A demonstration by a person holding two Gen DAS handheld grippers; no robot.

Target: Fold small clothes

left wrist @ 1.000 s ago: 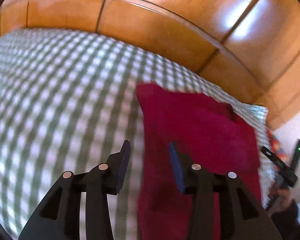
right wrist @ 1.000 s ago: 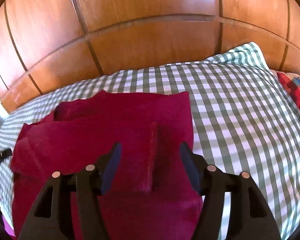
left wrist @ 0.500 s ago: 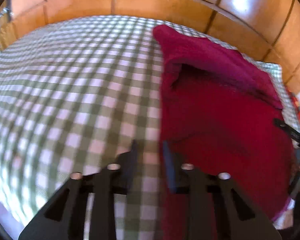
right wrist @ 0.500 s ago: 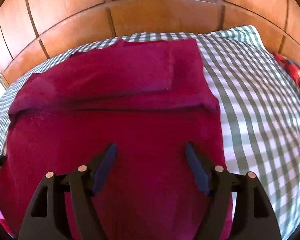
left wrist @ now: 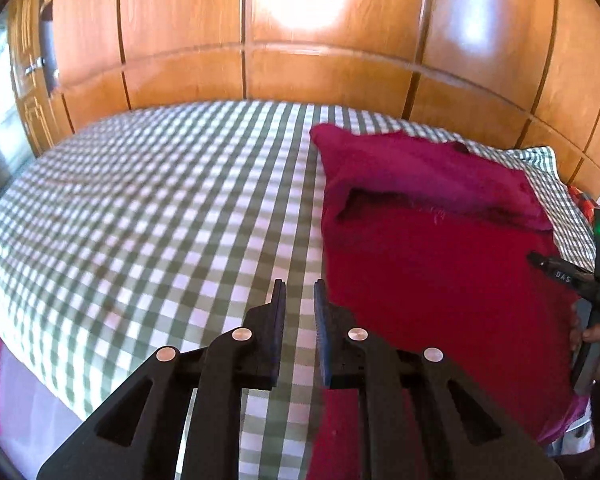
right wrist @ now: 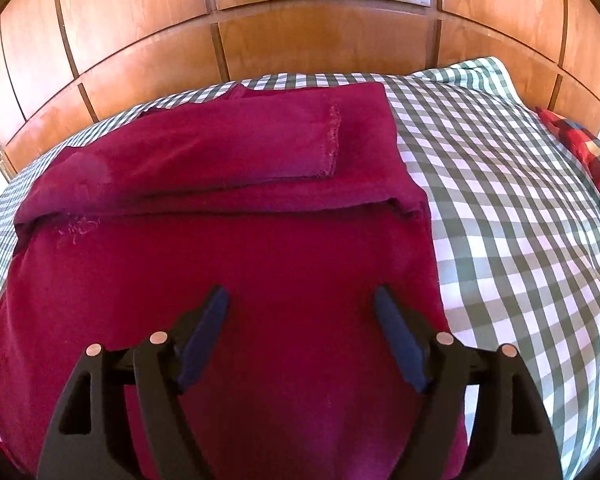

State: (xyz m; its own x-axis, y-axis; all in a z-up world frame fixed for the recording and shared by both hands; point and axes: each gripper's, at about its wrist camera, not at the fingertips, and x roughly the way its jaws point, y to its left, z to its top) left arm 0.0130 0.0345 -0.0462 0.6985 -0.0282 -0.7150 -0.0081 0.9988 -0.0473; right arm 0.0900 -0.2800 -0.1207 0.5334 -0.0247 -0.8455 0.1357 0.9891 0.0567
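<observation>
Since the frame half a second earlier, the left gripper (left wrist: 299,312) has been lifted back from the garment's near left edge, and more of the bed and the wood panelling is now taken in by its camera; the right wrist view is nearly unchanged. All positions are given relative to the crimson garment (right wrist: 228,264).

Wood-panelled wall (right wrist: 324,36): seen behind the garment, across the far side of the bed.

Green-and-white checked bedsheet (left wrist: 148,216): spread under the garment, exposed on both sides of it.

Crimson garment (left wrist: 440,272): lying flat on the sheet, its far part folded back toward the near part, a frayed hem showing on top.

Red plaid cushion (right wrist: 584,152): well to the right of the garment, at the bed's edge.

Right gripper (right wrist: 302,332): held over the garment's near half, fingers spread wide, nothing between them.

Left gripper: just beside the garment's near left edge, over the sheet; fingers drawn almost together with a narrow gap, nothing grasped.
</observation>
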